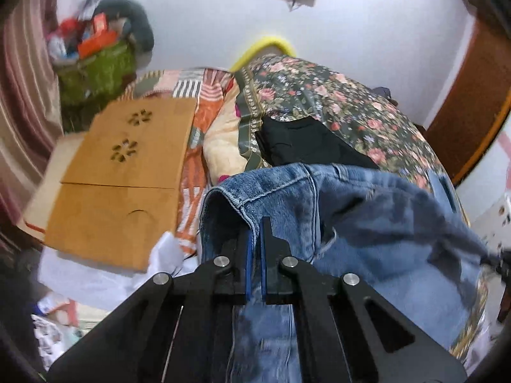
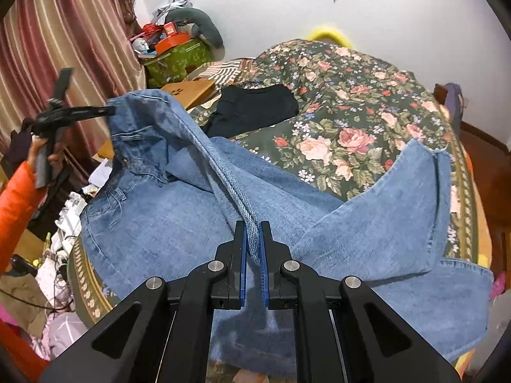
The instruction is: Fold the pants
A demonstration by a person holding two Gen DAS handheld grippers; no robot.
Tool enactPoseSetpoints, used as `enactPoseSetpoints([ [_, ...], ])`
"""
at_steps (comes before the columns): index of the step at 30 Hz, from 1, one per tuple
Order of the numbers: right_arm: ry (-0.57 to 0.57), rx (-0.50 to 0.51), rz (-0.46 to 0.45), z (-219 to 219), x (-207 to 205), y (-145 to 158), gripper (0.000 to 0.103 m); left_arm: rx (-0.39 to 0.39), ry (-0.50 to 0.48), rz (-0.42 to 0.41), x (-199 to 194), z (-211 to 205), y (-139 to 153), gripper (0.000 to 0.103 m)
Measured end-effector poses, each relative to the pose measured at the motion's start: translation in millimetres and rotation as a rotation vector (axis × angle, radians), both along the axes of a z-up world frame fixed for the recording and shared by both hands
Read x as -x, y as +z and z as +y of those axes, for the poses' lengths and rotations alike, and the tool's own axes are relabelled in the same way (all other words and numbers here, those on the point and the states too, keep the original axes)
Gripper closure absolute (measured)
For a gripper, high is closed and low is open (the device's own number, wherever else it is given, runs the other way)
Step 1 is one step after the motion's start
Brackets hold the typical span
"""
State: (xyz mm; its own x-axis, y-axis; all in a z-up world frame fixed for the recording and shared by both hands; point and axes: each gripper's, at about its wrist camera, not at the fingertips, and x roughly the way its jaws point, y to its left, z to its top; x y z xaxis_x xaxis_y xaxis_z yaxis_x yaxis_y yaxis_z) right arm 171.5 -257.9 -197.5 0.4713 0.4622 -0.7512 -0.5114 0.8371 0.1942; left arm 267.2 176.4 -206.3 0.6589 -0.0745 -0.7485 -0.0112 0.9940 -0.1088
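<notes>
Fingers (image 1: 267, 239) of the left gripper (image 1: 254, 233) are closed narrow on a stitched hem of the jeans (image 1: 351, 217), with blue pads pressed against the denim on both sides. Fingers (image 2: 267, 239) of the right gripper (image 2: 253, 233) are likewise closed narrow on a doubled seam ridge of the same jeans (image 2: 166, 223).

In the right wrist view, the left gripper (image 2: 110, 110) appears at the far left, raised above the bed (image 2: 367, 102) and lifting the waistband end of the jeans. A hand (image 2: 41, 146) in an orange sleeve (image 2: 16, 198) holds its handle. From that raised end the seam runs taut down to the right gripper at the near centre. The rest of the denim lies spread over the near part of the bed. One leg folds over toward the right, and its frayed cuff points to the far right.

The bed carries a dark floral cover. A folded black garment (image 2: 255, 105) lies on it beyond the jeans, apart from them. A wooden board (image 1: 124, 172) with flower-shaped cutouts rests at the left side of the bed in the left wrist view. A green basket (image 2: 175, 57) piled with items stands in the far left corner, beside a striped curtain (image 2: 64, 32). A yellow object (image 2: 329, 33) shows at the far edge of the bed, against the wall.
</notes>
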Motion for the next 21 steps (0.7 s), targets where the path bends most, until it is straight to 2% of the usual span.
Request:
enactPoseSetpoints([
  [4,-0.01,0.01,0.012,-7,15,-2,0.097,-0.043,0.001,-0.031,53,-2,4,0.1],
  [8,-0.018,0.019,0.041,-12,32,-12,0.097,-0.074,0.017,-0.01,101,-1,-13,0.1],
  [15,-0.051,0.018,0.104,-11,52,-41,0.097,-0.037,0.035,0.1,159,-13,-70,0.1],
  [19,-0.073,0.0,0.104,-13,56,-47,0.096,-0.012,0.041,0.19,172,-23,-103,0.1],
  [21,-0.072,-0.009,0.109,-13,56,-45,0.093,-0.015,0.048,0.212,175,-25,-110,0.099],
])
